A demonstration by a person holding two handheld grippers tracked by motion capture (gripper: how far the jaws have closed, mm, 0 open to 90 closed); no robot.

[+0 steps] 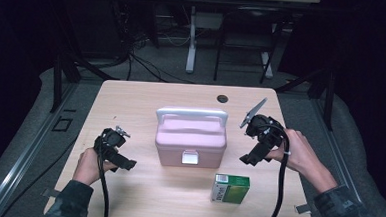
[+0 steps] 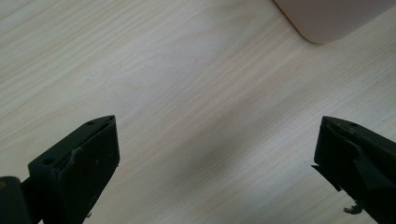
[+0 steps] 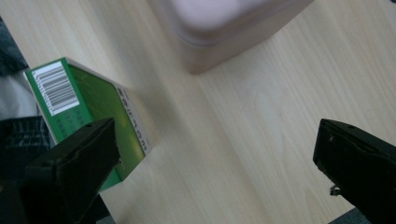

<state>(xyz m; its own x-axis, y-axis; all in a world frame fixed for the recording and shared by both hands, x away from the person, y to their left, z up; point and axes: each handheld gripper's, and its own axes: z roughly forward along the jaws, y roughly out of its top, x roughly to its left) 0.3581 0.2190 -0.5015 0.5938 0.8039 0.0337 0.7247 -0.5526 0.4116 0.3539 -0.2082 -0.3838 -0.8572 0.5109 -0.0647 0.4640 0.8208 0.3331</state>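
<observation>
A pink lidded box (image 1: 191,136) with a white handle and a white front latch stands shut at the middle of the table; its corner shows in the left gripper view (image 2: 336,18) and the right gripper view (image 3: 224,28). A green carton (image 1: 230,188) with a barcode lies in front of it to the right, also in the right gripper view (image 3: 88,107). My left gripper (image 1: 124,162) hovers open low over bare wood left of the box, jaws wide apart (image 2: 215,158). My right gripper (image 1: 251,159) is open right of the box, above the carton, with nothing between its jaws (image 3: 215,163).
The light wooden table (image 1: 131,105) has a round cable hole (image 1: 222,98) at the back. Black cables trail from both grippers toward the front edge. Beyond the table are a dark floor, stands and another table's legs.
</observation>
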